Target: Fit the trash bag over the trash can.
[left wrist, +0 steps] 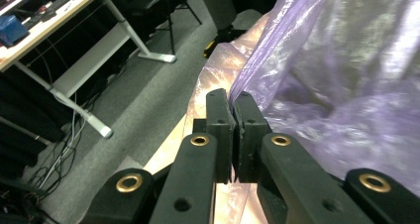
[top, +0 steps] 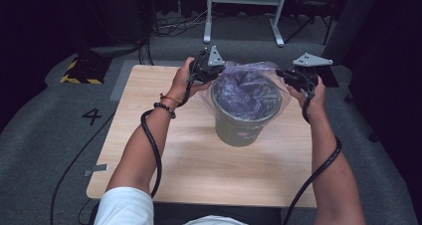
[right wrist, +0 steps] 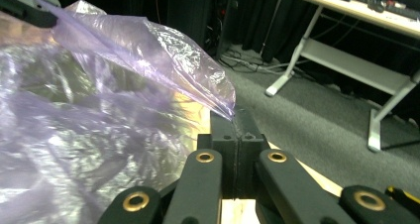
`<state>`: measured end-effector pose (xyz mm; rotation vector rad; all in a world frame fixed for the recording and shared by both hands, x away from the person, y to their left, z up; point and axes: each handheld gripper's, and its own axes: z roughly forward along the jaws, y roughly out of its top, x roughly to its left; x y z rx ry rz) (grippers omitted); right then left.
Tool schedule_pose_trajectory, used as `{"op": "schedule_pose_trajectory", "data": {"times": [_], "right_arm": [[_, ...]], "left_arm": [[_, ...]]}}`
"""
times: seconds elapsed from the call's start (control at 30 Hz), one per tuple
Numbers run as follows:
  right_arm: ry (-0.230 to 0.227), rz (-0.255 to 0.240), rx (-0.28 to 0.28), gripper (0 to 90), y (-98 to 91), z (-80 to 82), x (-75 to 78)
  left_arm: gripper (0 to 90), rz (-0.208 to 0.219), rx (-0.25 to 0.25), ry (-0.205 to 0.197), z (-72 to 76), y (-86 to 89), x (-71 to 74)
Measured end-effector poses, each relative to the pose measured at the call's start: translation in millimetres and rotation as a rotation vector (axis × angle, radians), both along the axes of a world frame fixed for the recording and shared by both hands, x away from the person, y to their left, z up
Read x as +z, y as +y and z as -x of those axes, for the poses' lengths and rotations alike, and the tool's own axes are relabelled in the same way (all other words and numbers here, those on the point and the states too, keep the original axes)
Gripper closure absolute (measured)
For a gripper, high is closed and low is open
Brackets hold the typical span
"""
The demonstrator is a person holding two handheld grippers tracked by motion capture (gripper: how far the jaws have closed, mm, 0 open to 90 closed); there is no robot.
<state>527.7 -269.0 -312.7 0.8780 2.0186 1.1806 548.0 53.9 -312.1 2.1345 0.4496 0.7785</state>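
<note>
2 forearms are stretched forward over the surface (top: 199,160). The green bucket (top: 239,128) is stood mid-surface. The purple bag (top: 247,90) lining it is pinched by left tongs (top: 215,71) and right tongs (top: 288,78) at opposite rim edges.

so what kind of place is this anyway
Probably a lab or recording workspace: grey carpet with a taped number 4, loose cables on the floor, and white-legged desks against black curtains around a small light wooden table.

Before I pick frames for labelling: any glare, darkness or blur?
High view: evenly lit table, black surroundings, slightly soft. Left gripper view: sheen on the purple bag, near claw arms blurred. Right gripper view: sparkly highlights across the bag, dark background.
</note>
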Motion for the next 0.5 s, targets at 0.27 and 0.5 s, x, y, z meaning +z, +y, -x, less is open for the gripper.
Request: {"op": "schedule_pose_trajectory", "data": {"times": [0.27,0.5], "right_arm": [[0.077,-0.031,-0.016,90.0,-9.1,-11.8,-13.5],[0.146,-0.067,-0.011,90.0,-14.5,-21.4,-35.0]], "left_arm": [[85.9,0.000,0.037,0.090,-25.7,1.8,-17.5],[86.7,0.032,0.059,0.161,-36.8,4.5,-46.1]]}}
